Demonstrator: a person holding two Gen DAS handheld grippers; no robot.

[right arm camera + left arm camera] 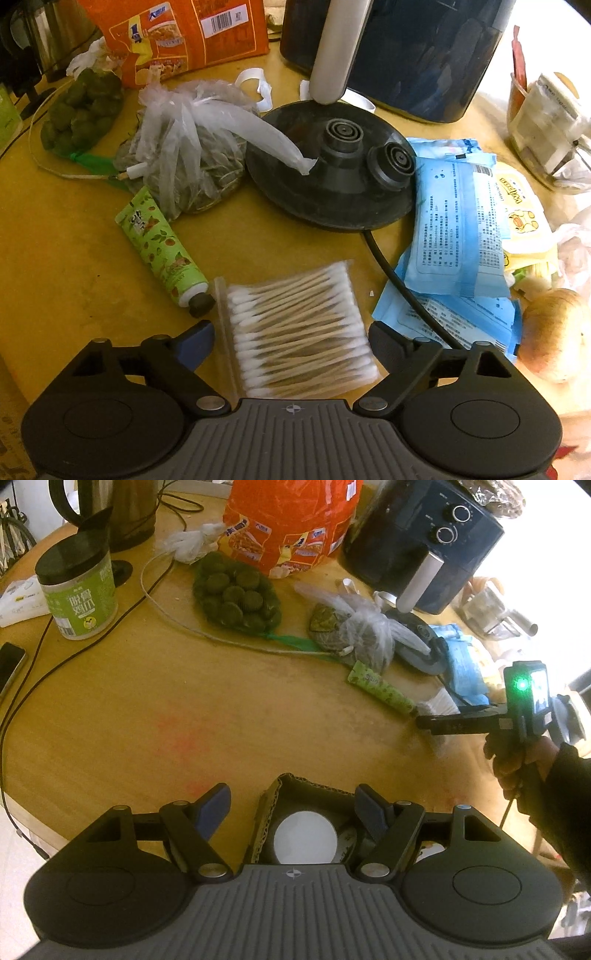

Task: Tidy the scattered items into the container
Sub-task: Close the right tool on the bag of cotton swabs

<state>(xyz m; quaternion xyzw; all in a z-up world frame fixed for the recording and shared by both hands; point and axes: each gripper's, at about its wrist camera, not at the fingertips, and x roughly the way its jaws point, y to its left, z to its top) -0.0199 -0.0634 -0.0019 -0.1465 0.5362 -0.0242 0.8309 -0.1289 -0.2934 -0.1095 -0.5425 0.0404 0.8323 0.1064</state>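
My left gripper (pixel 293 808) hangs open over a small cardboard box (pixel 275 794) at the table's near edge. A round white lid (pixel 304 836) shows inside the box. A clear pack of cotton swabs (pixel 299 336) lies flat on the table between the fingers of my right gripper (pixel 291 341). The pads flank its two sides, and the pack looks unsqueezed. A green tube (pixel 162 254) lies just left of it, cap toward the gripper. The left wrist view shows the right gripper (pixel 424 722) at the far right, held by a gloved hand (pixel 517 760), beside the same tube (pixel 380 690).
A black kettle base (pixel 332 173) with its cord (pixel 399 284), blue wipe packs (pixel 458 229), a knotted plastic bag (pixel 192 162) and a dark air fryer (pixel 406 48) crowd behind the swabs. A green jar (pixel 81 594), a net of green fruit (pixel 232 590), an orange bag (pixel 291 524) and a phone (pixel 9 664) stand further left.
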